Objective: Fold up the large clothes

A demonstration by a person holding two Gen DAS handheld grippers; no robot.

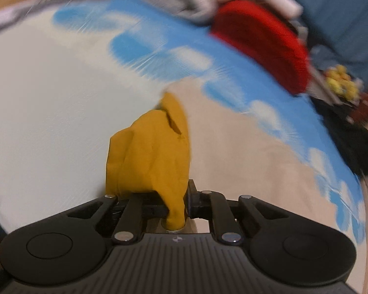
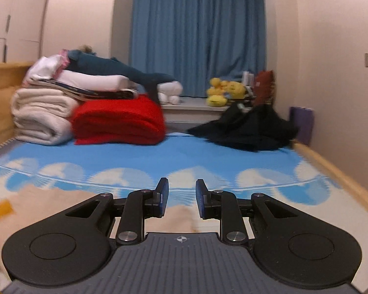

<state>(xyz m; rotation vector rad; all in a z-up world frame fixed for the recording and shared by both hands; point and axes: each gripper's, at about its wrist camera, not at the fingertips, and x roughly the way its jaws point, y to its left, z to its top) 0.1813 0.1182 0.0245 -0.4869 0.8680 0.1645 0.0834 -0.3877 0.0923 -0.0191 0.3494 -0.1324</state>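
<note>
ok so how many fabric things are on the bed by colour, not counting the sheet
mustard-yellow garment, pinched in the left gripper: 1
red folded blanket: 1
cream folded blanket: 1
white folded bedding: 1
black clothes heap: 1
total: 5; the right gripper holds none

Left wrist view tilts down close over the bed sheet (image 1: pixel 233 56); right looks level across it toward the curtain (image 2: pixel 196 36).
</note>
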